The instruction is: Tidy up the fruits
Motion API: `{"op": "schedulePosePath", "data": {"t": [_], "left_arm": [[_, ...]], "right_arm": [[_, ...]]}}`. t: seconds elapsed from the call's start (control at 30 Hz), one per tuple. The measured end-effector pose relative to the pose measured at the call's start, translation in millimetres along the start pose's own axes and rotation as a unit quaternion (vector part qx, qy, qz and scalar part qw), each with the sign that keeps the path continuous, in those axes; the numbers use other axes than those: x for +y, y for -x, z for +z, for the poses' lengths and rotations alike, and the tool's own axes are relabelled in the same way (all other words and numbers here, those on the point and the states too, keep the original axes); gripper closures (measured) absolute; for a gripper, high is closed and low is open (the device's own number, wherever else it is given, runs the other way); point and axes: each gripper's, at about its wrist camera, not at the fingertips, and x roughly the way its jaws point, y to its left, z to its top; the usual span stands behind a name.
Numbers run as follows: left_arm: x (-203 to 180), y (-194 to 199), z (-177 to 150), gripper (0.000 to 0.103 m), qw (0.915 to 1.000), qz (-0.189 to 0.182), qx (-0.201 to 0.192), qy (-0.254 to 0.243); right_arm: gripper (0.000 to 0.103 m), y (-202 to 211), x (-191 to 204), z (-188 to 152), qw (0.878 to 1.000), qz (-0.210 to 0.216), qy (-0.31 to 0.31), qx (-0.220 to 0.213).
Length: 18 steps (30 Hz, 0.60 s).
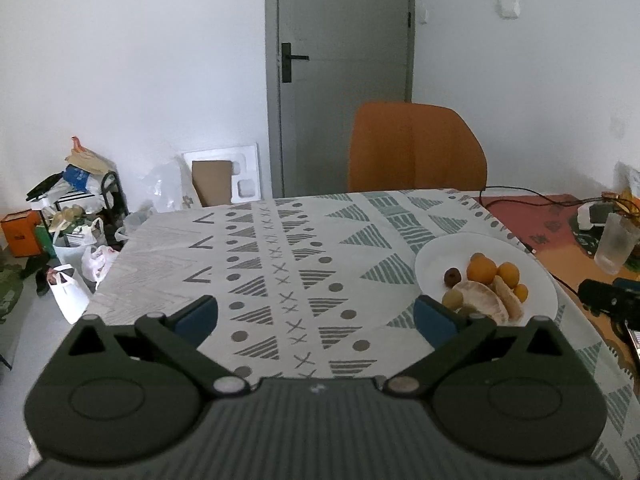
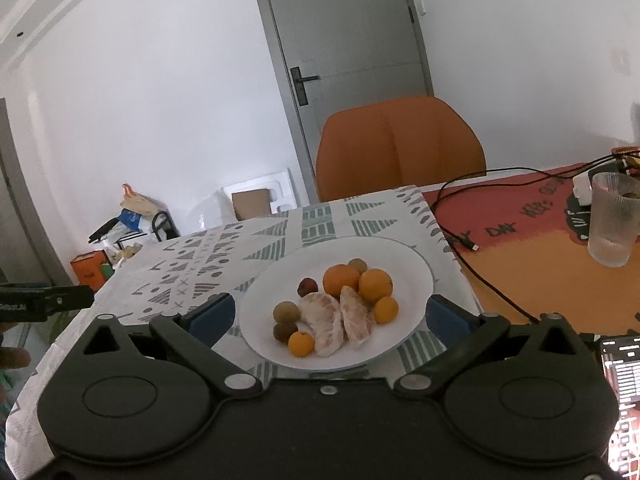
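Blue-padded jaws stand wide apart on both of our tools, and neither holds anything. Our right gripper (image 2: 330,316) hangs just above the near edge of the white plate (image 2: 412,264), with the plate's near half sitting between its two pads. Our left gripper (image 1: 316,316) hovers over bare patterned tablecloth (image 1: 256,248), and the same plate (image 1: 536,276) lies off to its right, its near rim partly hidden behind the right pad.

All the fruit lies on that plate. Nearest us in the right wrist view is a small orange kumquat (image 2: 301,343), beside two peeled pomelo segments (image 2: 340,322) that lean against each other at the plate's middle. Left of them sit two brownish-green round fruits (image 2: 286,313), one behind the other. A second kumquat (image 2: 386,309) touches the right segment. Behind the segments two larger oranges (image 2: 341,279) rest side by side, with a dark red round fruit (image 2: 307,287) to their left and another brownish round fruit (image 2: 357,265) at the back.

Farther right on the table, on an orange and red mat (image 2: 520,240), a ribbed glass (image 2: 612,220) stands upright and a black cable (image 2: 480,276) trails across. Beyond the table we see an orange chair (image 2: 400,148), then a grey door (image 2: 344,40) in the white wall.
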Motion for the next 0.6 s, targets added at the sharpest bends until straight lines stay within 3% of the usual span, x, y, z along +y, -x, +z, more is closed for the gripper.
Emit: {"op": "schedulePosePath", "data": {"t": [0.6], "left_arm": [[25, 52, -19, 0.000, 0.9993, 0.004, -0.030, 0.019]], "right_arm": [[0.000, 36, 26, -4, 0.999, 0.015, 0.029, -0.009]]}}
